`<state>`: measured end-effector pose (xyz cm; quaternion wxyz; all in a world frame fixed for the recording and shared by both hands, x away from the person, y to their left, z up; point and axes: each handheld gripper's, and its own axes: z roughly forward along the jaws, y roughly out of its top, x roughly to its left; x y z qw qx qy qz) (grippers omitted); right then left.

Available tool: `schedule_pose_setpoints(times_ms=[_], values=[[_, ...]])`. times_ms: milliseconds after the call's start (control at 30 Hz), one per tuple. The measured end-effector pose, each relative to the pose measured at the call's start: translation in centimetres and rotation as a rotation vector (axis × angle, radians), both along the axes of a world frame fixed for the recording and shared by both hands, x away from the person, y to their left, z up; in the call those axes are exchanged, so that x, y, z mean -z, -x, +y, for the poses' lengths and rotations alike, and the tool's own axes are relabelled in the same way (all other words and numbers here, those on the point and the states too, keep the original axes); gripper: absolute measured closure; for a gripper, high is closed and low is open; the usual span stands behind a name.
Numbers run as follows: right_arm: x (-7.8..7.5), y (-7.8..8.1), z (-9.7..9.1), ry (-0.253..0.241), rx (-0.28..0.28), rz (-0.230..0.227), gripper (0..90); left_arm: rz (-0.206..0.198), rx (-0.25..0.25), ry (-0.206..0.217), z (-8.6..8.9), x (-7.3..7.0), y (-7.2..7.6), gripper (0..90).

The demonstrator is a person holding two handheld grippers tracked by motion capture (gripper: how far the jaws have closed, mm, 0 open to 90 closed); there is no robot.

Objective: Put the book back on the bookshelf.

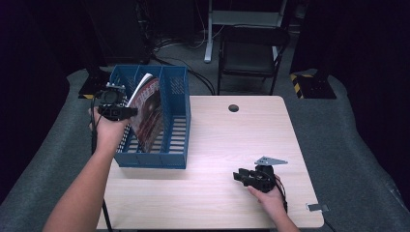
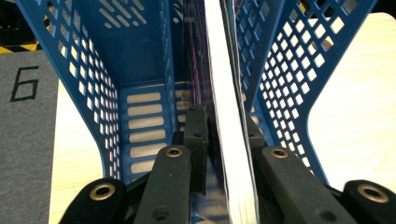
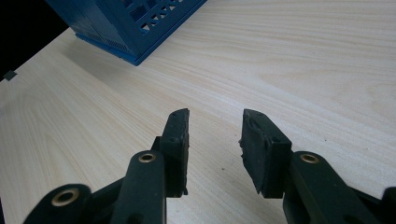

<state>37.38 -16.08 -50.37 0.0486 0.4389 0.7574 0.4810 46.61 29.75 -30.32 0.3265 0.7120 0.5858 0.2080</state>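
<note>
A blue slotted file rack [image 1: 185, 121] stands on the left part of the light wooden table [image 1: 232, 140]. A magazine [image 1: 147, 108] with a dark red cover leans upright in its middle compartment. My left gripper [image 1: 126, 111] reaches in from the rack's left side and is shut on the magazine. In the left gripper view the magazine's white page edges [image 2: 219, 56] run between the black pads [image 2: 196, 135] of the left gripper [image 2: 223, 117], down into the rack [image 2: 93, 93]. My right gripper [image 1: 240, 175] rests low over the table at the front right, open and holding nothing [image 3: 215, 114].
A dark folding chair [image 1: 251, 48] stands beyond the table's far edge. A round cable hole [image 1: 233, 108] sits near the table's back middle. A small metal clip [image 1: 316, 207] lies at the front right corner. The rack's corner [image 3: 126, 28] is far ahead of the right gripper.
</note>
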Motion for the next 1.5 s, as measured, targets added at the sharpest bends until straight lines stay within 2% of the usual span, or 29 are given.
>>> schedule_pose_setpoints(times_ms=[100,367,567,733,800,933,1033,1333,1500], values=[[0.0,0.0,0.0,0.0,0.0,0.0,61.9,0.002,0.014,-0.005,-0.1,0.0,0.2,80.6],[0.0,0.0,0.1,-0.002,0.001,0.005,61.9,0.007,0.003,-0.03,-0.3,-0.1,0.0,83.9],[0.0,0.0,0.0,-0.001,-0.001,0.0,61.9,0.005,-0.029,-0.012,0.0,-0.1,-0.2,84.2],[0.0,-0.1,0.0,0.0,0.003,0.003,62.0,0.033,-0.018,0.004,0.0,-0.5,-0.6,84.3],[0.0,-0.1,0.0,0.002,-0.001,-0.002,62.0,0.031,-0.018,-0.005,-0.2,-0.6,-0.8,84.3],[0.0,-0.1,0.0,0.003,-0.001,-0.002,62.0,0.035,-0.017,0.003,-0.3,-0.8,-1.0,84.3],[0.0,0.0,-0.1,0.0,0.003,0.003,62.0,0.032,-0.035,0.02,-0.3,-0.9,-1.2,84.4],[0.0,0.0,-0.2,0.0,0.001,0.002,62.0,0.003,-0.07,0.022,0.3,-1.1,-1.7,84.3],[-0.1,0.0,-0.2,-0.001,0.003,0.002,62.1,-0.039,-0.1,0.028,0.2,-1.2,-1.7,84.3]])
